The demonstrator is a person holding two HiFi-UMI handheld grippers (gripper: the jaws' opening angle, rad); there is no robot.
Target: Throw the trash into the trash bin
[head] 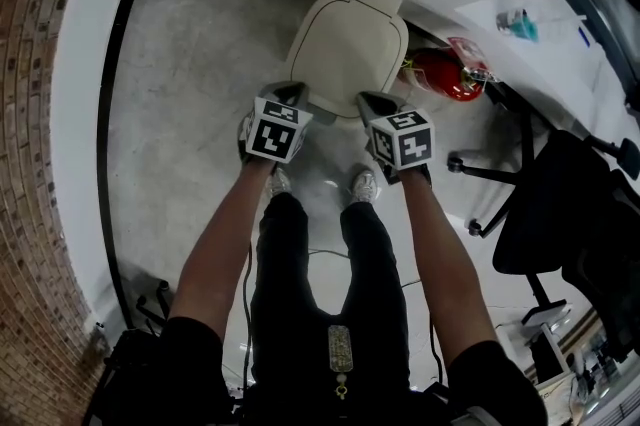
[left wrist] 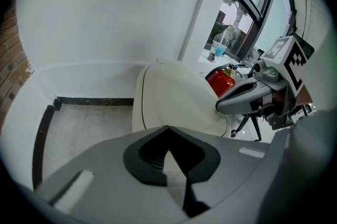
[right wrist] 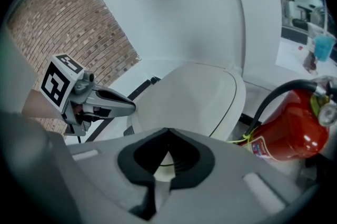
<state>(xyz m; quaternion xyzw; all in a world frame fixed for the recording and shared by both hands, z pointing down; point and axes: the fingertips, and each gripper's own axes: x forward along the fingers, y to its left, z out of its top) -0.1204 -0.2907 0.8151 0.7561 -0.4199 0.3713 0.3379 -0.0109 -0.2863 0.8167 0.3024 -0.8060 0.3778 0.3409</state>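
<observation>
A cream trash bin [head: 350, 39] with its lid down stands on the floor against the white wall, just ahead of the person's feet. My left gripper [head: 295, 94] hovers over the bin's near left edge, and my right gripper [head: 372, 101] over its near right edge. Both are shut with nothing between the jaws. In the left gripper view the bin lid [left wrist: 174, 102] fills the middle beyond my closed tips [left wrist: 167, 127], with the right gripper [left wrist: 231, 102] at the right. In the right gripper view the lid [right wrist: 195, 97] lies ahead and the left gripper [right wrist: 124, 105] at the left. No trash is visible.
A red fire extinguisher [head: 445, 74] stands right of the bin, close to my right gripper [right wrist: 167, 131]. A black office chair [head: 560, 204] is farther right. A brick wall [head: 30, 114] runs along the left, and a black strip [head: 105, 114] edges the grey floor.
</observation>
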